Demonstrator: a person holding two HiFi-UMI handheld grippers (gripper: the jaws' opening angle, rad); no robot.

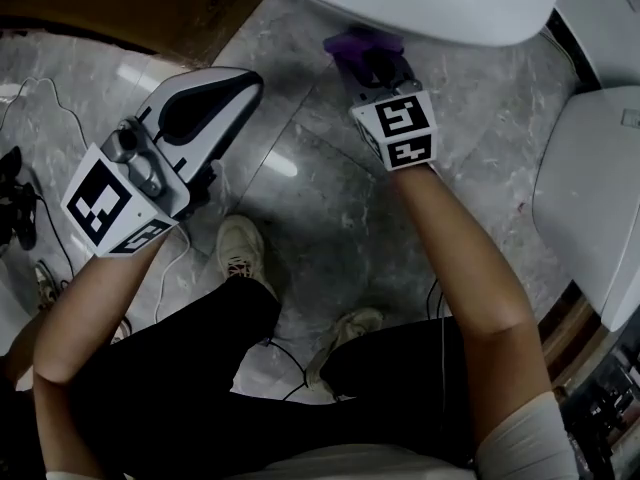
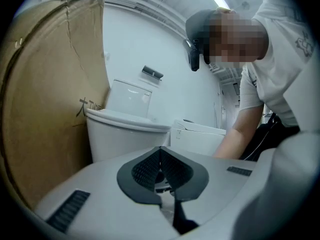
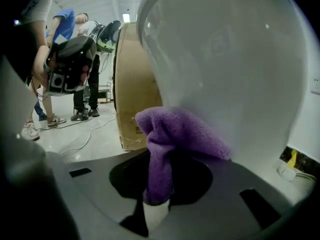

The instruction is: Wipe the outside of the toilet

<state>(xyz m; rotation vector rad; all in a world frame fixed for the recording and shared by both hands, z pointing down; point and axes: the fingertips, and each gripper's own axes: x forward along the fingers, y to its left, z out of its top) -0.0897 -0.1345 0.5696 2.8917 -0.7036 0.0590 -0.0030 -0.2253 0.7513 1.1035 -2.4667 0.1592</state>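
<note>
Because the purple cloth (image 3: 175, 134) is the only thing meeting the porcelain, everything turns on how it sits against the toilet bowl (image 3: 225, 69). Your right gripper (image 3: 159, 194) has its fingers clamped on the lower end of the cloth. The wad stands up out of them, and its upper fold leans over to the right, touching the bowl's curved outer wall. From the fingers, then, the bowl lies ahead and to the right, bulging out above them. I judge the next stroke wants pressure toward that side, following the curve rather than pushing straight forward.

From the head view, the same gripper reaches to the near edge of the white bowl, with the cloth right at that edge. Your left gripper (image 1: 225, 93) is well apart from the toilet, over the grey tiled floor (image 1: 320, 198) and near the cardboard box (image 1: 150, 8). Its fingers are closed together with nothing between them. Your right hand is clearly the nearer one and carries the job. Mind that the cloth, not the hard fingertips, is what meets the bowl as you follow its curve.
</note>
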